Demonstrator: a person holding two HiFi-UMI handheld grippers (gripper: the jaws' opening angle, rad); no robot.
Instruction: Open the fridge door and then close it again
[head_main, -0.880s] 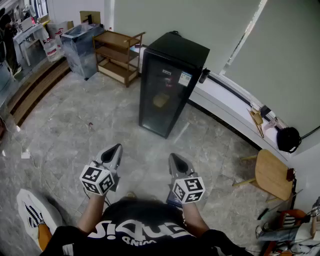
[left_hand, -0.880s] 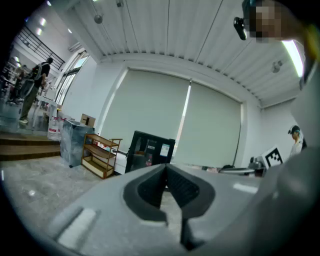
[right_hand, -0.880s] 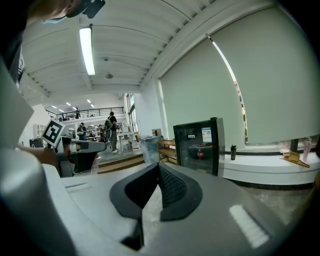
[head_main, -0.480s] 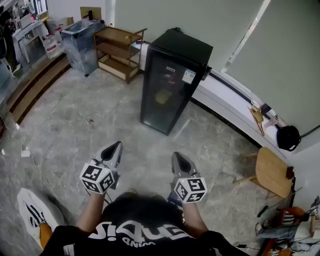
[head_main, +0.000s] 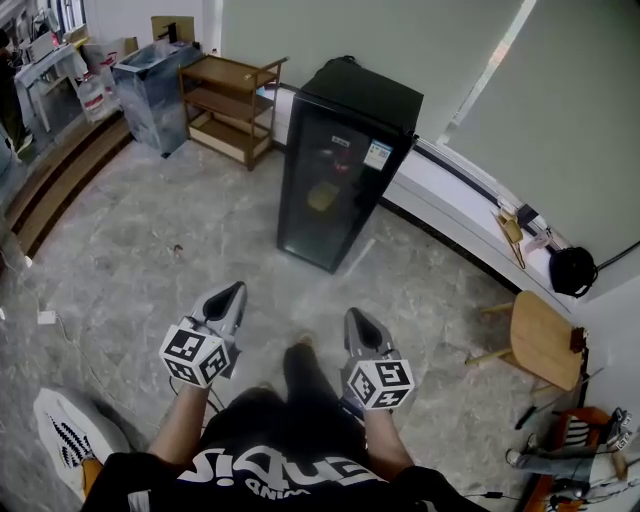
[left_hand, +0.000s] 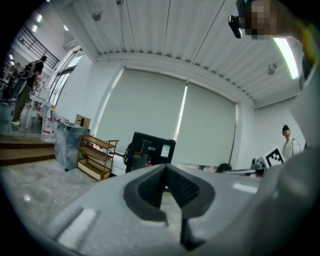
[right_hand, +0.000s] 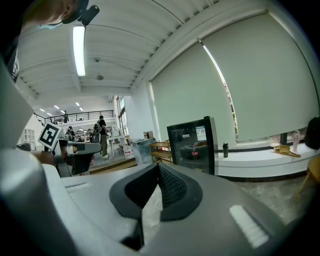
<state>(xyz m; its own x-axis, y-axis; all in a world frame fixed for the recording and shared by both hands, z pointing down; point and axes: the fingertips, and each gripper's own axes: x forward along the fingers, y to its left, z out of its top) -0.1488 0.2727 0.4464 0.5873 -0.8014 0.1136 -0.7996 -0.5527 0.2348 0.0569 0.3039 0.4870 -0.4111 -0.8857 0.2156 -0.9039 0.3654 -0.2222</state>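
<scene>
A tall black fridge with a dark glass door stands against the far wall, door closed; it also shows small in the left gripper view as the fridge and in the right gripper view as the fridge. My left gripper is held low in front of me, well short of the fridge, jaws shut with nothing between them. My right gripper hangs beside it at the same distance, its jaws meeting tip to tip on nothing. Both point roughly level toward the fridge.
A wooden shelf trolley and a wrapped grey box stand left of the fridge. A white window ledge runs to its right, with a round wooden stool beyond. Steps lie far left. My shoe is on the marble floor.
The view has shifted slightly as I step forward; a leg now shows between the grippers. The fridge sits a touch nearer. Both grippers keep their pose.
</scene>
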